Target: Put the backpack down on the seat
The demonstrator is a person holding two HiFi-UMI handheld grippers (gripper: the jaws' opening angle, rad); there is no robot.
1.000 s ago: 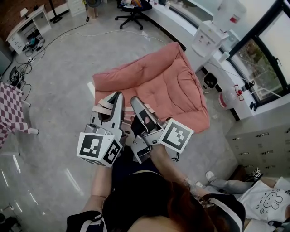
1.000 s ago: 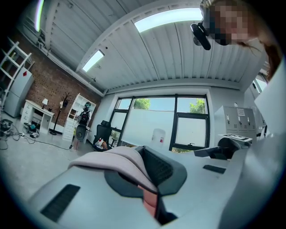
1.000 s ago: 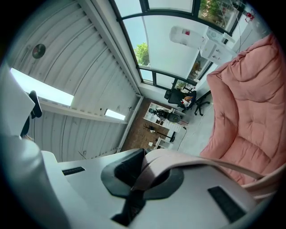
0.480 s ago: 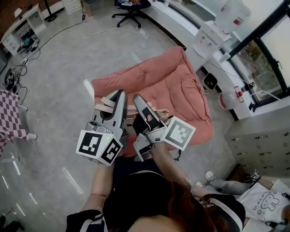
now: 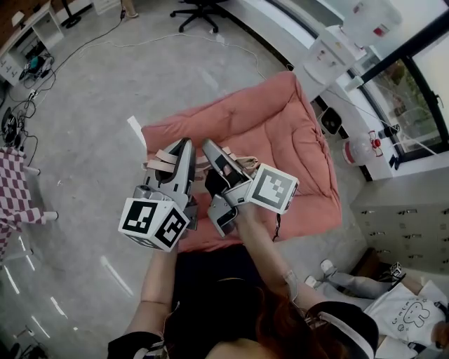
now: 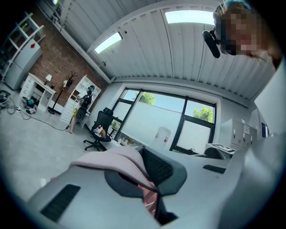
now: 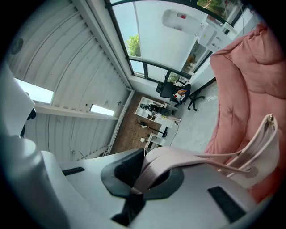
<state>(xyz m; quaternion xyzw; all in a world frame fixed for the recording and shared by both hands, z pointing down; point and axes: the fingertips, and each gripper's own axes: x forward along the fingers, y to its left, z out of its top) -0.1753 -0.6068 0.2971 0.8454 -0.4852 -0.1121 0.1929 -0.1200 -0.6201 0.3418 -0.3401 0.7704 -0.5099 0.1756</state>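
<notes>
In the head view both grippers are held side by side over the near edge of a pink cushioned seat (image 5: 280, 130). My left gripper (image 5: 184, 144) is shut on a pale beige backpack strap (image 5: 163, 161) that drapes over its jaws. In the left gripper view that gripper (image 6: 149, 185) pinches the same strap (image 6: 118, 161). My right gripper (image 5: 208, 146) is also shut on a strap. The right gripper view shows that gripper (image 7: 136, 181) with its strap (image 7: 196, 156) running toward the seat (image 7: 250, 67). The backpack's body hangs hidden under the grippers.
A water dispenser (image 5: 330, 52) and a water jug (image 5: 361, 151) stand beyond the seat's right side. Grey drawer cabinets (image 5: 407, 217) are at the right, an office chair (image 5: 200, 8) at the top and a checkered cloth (image 5: 15, 189) at the left. A person (image 5: 410, 312) sits at the lower right.
Both grippers have moved forward and down with the straps still in them. They now hang over the seat's near edge, and the seat looks nearer beneath them.
</notes>
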